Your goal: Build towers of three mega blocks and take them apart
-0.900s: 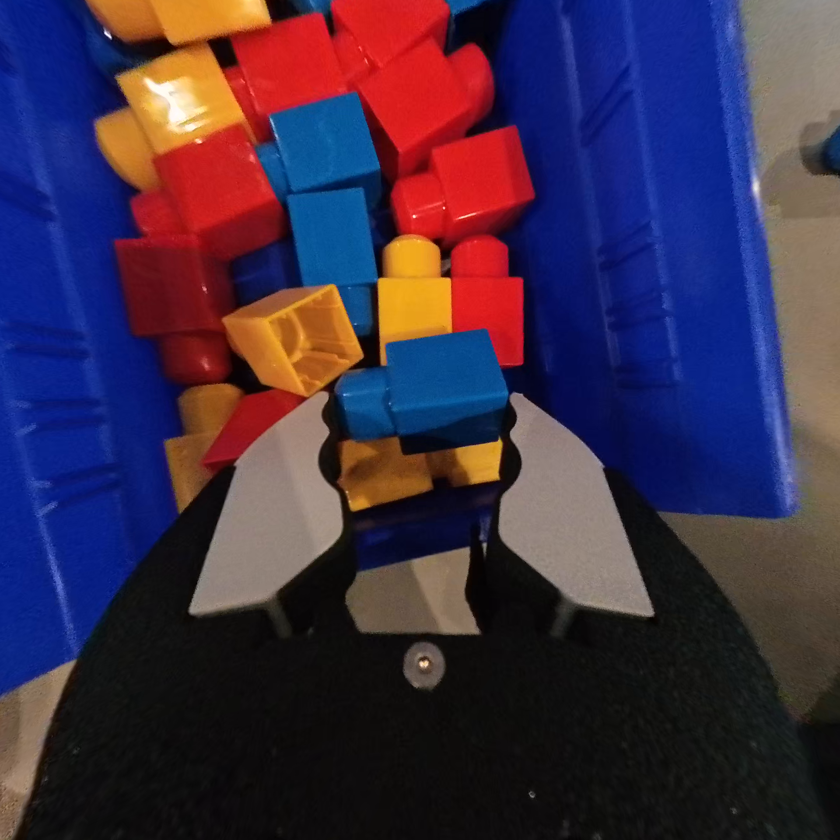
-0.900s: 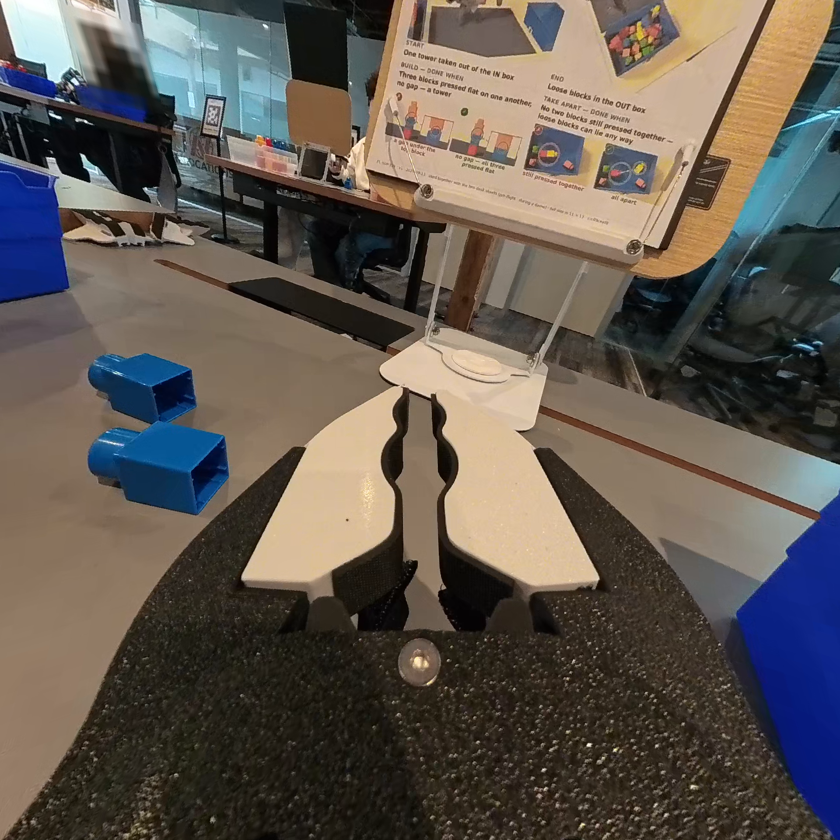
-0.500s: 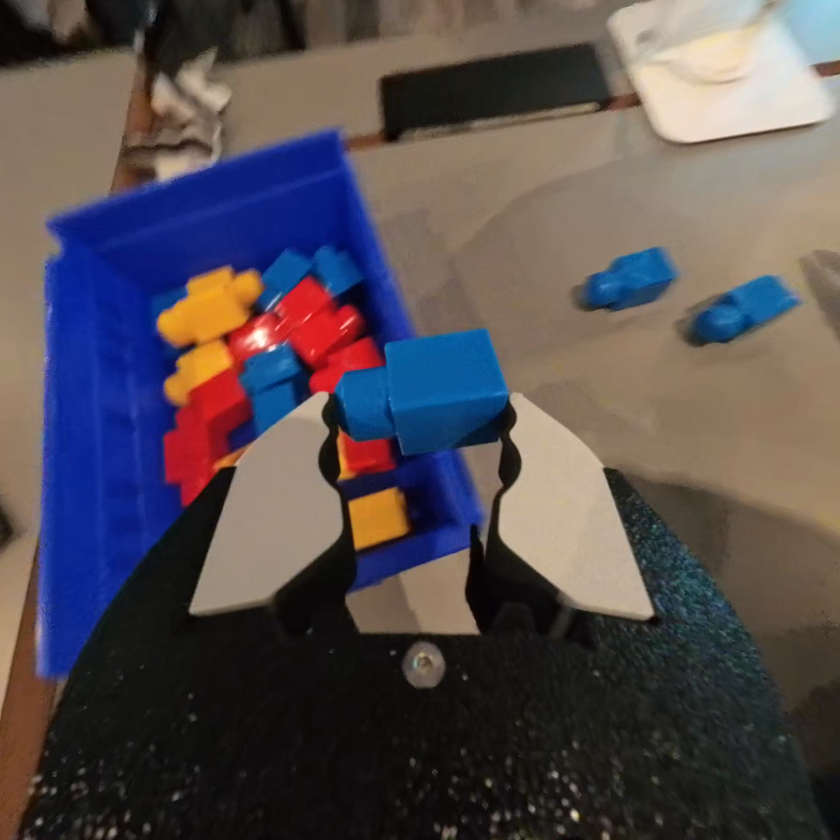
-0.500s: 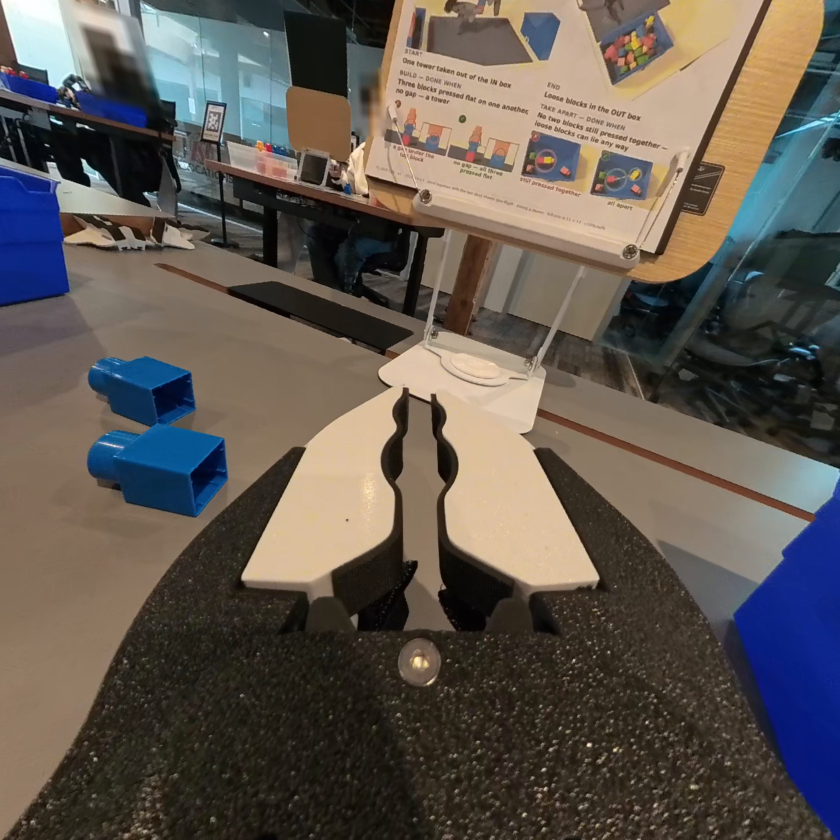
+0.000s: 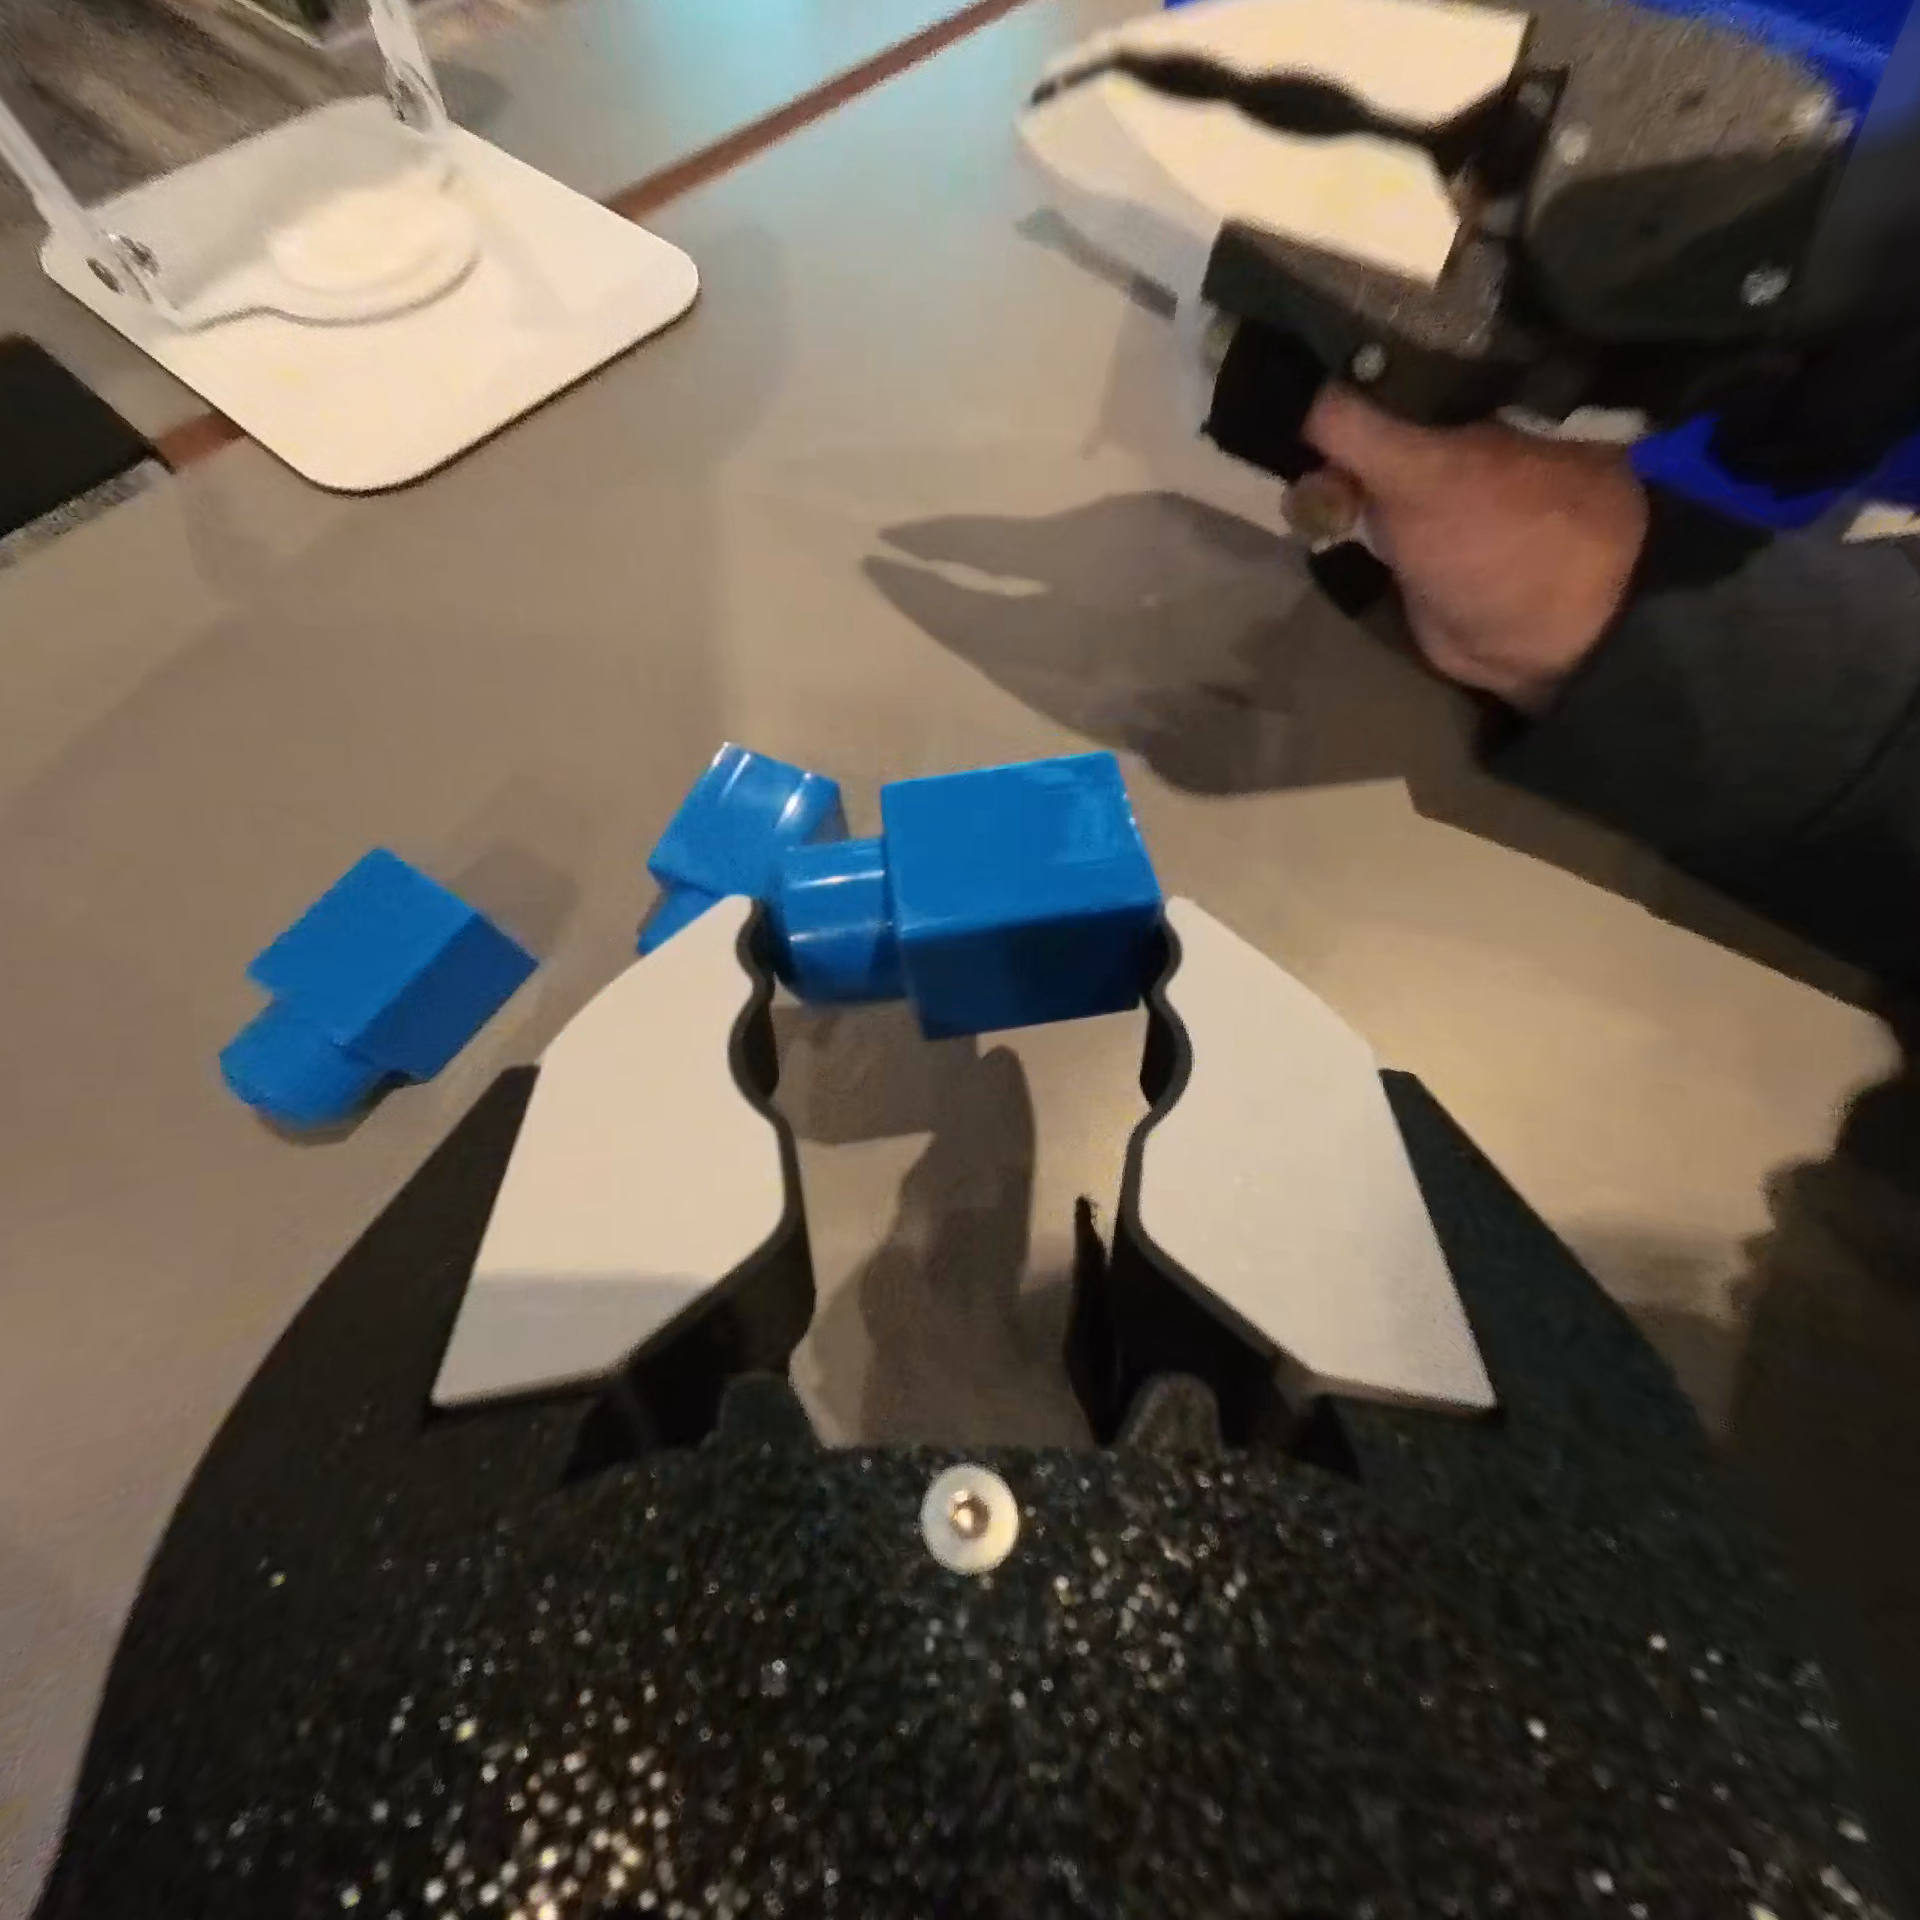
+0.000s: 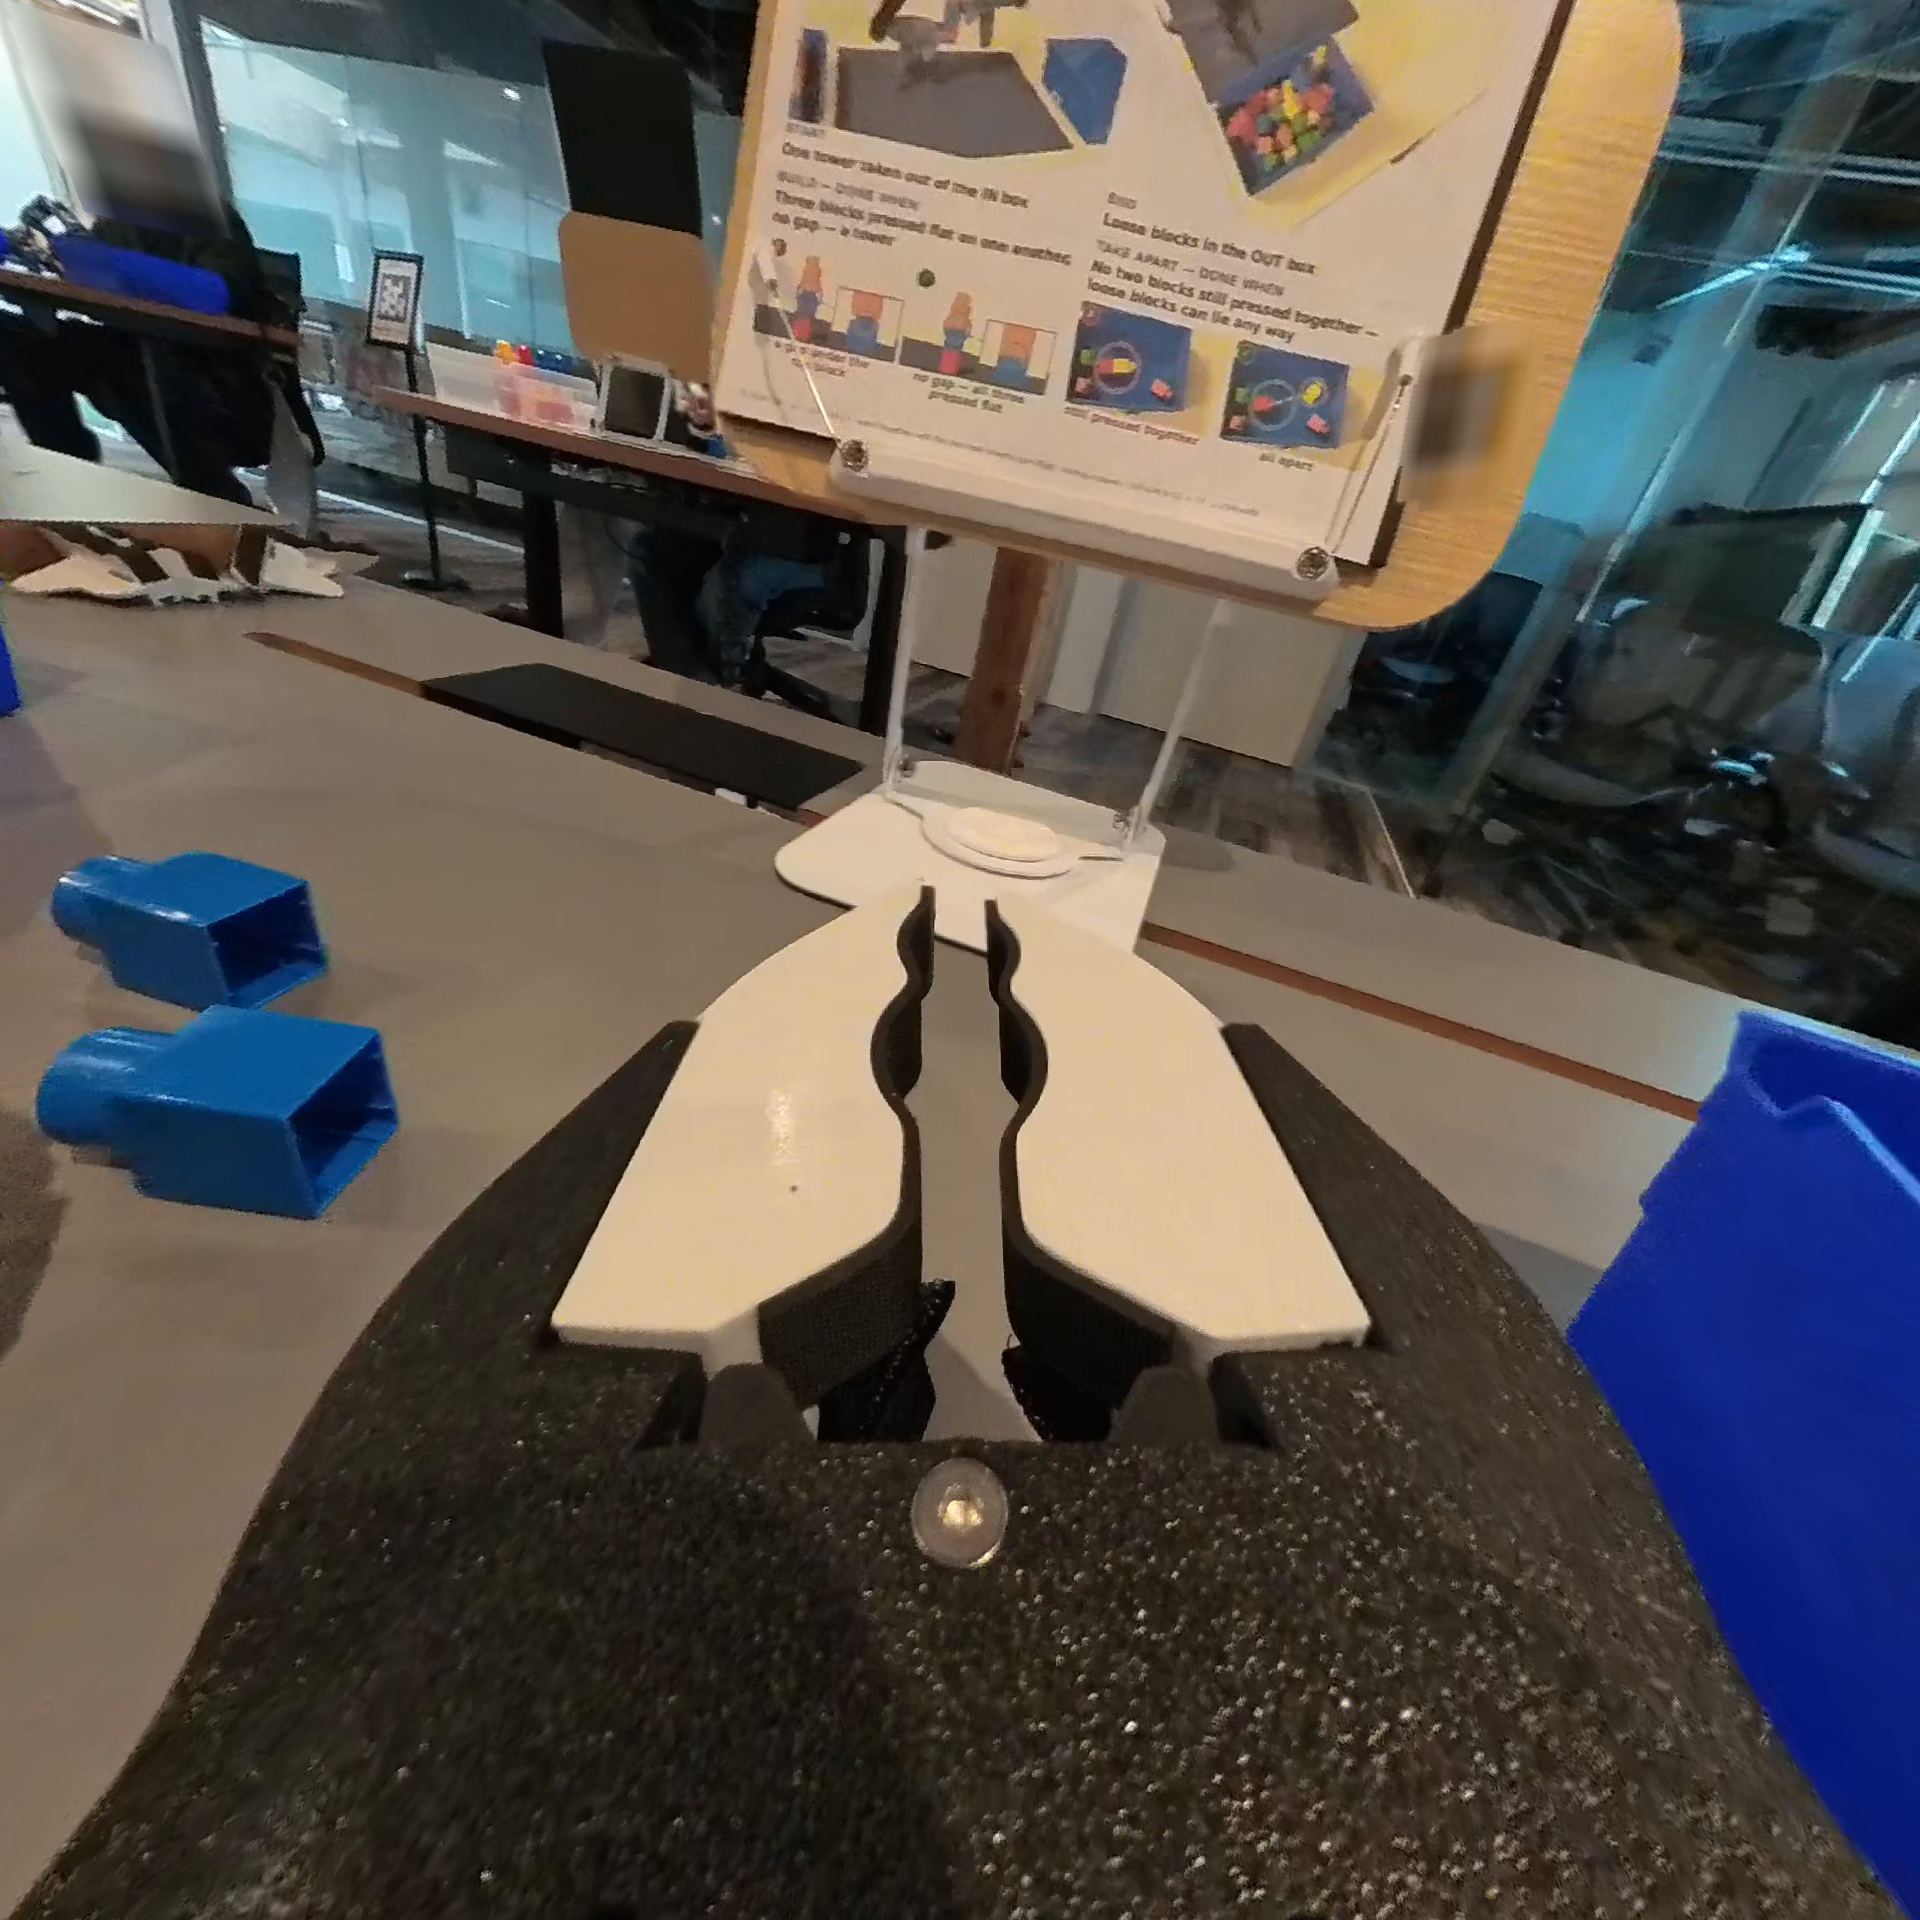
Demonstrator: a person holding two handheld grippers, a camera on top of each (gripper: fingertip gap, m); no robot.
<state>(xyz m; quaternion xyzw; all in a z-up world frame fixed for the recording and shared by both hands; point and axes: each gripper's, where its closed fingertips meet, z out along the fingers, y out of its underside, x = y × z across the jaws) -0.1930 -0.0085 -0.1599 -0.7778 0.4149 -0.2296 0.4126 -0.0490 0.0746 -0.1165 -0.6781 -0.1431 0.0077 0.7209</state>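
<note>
My left gripper (image 5: 958, 925) is shut on a blue mega block (image 5: 1013, 894), held sideways with its stud pointing left, just above the grey table. Two more blue blocks lie on their sides on the table: one (image 5: 740, 831) right behind the held block, one (image 5: 374, 987) to the left. The same two show in the right wrist view, far (image 6: 192, 925) and near (image 6: 223, 1107), at the left. My right gripper (image 6: 954, 914) is shut and empty, held above the table; it also shows at the top right of the left wrist view (image 5: 1288, 114), in a person's hand.
A white sign stand base (image 5: 364, 301) with an instruction board (image 6: 1143, 260) stands at the table's far side. A blue bin (image 6: 1787, 1351) is at the right of the right gripper. A black mat (image 6: 644, 727) lies at the far edge.
My left gripper lifted the blue block out of the bin of blocks and carried it right, over to the two blue blocks on the table. The right gripper stayed almost still.
</note>
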